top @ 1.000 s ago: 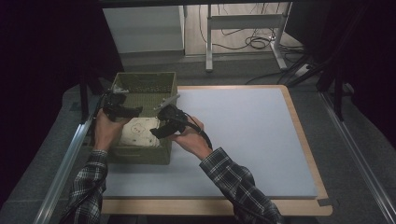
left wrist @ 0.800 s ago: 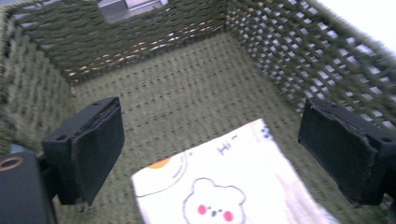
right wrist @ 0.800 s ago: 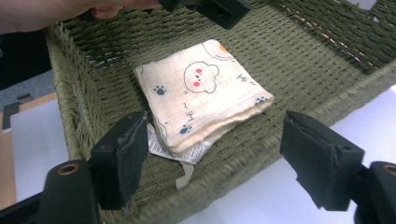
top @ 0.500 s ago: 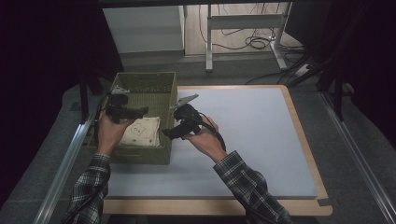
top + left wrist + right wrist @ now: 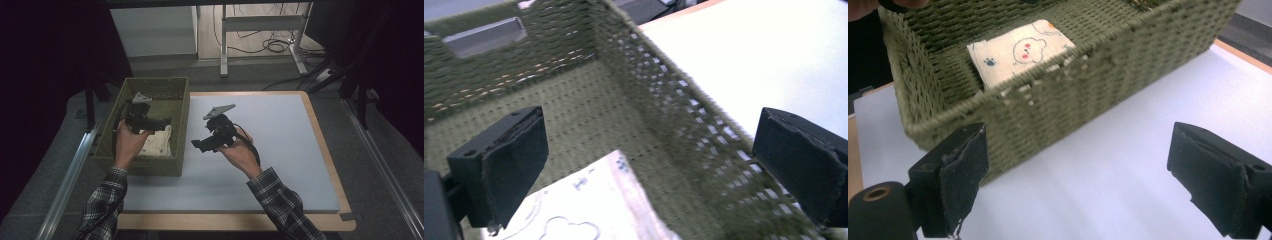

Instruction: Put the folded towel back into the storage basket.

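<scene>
With the folded cloth (image 5: pixel 156 143) lying in the basket (image 5: pixel 181 107), the left gripper (image 5: pixel 160 122) and right gripper (image 5: pixel 197 145) have just been opening, fingers wide and empty, presumably letting go.

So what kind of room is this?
Probably a lab or workshop set up for recording. A padded white table stands among dark curtains, cables lie on the floor, and a woven basket sits on the table.

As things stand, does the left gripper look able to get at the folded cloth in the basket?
Probably yes: the left gripper hangs over the open-topped basket, jaws wide and empty, with the folded cloth just below and nothing between them.
</scene>
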Available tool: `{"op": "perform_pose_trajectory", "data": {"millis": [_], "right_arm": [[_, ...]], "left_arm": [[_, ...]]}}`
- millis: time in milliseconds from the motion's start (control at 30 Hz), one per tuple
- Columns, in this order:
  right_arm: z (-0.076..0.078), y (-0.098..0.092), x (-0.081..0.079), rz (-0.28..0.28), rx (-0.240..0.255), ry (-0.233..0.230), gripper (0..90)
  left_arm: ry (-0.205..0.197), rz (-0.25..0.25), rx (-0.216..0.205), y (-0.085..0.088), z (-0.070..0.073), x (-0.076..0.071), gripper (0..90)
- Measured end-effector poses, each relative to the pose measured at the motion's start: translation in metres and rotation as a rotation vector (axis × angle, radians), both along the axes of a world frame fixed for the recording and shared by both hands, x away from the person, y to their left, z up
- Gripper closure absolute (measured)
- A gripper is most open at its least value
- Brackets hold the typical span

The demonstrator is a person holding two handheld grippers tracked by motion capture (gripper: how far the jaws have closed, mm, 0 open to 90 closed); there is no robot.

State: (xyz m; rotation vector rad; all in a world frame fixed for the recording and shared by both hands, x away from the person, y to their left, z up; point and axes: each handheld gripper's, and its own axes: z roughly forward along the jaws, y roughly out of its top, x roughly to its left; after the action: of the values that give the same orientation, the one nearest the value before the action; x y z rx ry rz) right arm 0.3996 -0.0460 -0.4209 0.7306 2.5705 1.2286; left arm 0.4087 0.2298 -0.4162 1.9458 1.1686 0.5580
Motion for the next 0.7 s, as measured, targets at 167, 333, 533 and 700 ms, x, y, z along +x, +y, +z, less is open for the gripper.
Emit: {"op": "perform_pose_trajectory", "data": {"millis": [167, 333, 533, 700], "right_arm": [[-0.002, -0.018, -0.001, -0.015, 0.01, 0.004, 9.4], [-0.005, -0.037, -0.002, -0.034, 0.022, 0.011, 8.9], [-0.009, -0.059, -0.004, -0.053, 0.019, 0.012, 8.2], [-0.013, -0.08, -0.006, -0.072, 0.027, 0.015, 7.4]], "left_arm": [[-0.007, -0.024, 0.007, -0.013, 0.0, -0.003, 1.5], [-0.002, -0.051, -0.003, -0.028, -0.003, -0.006, 1.2], [-0.013, -0.078, 0.014, -0.047, -0.005, -0.012, 1.0], [-0.016, -0.112, 0.03, -0.062, -0.004, -0.018, 1.1]]}}
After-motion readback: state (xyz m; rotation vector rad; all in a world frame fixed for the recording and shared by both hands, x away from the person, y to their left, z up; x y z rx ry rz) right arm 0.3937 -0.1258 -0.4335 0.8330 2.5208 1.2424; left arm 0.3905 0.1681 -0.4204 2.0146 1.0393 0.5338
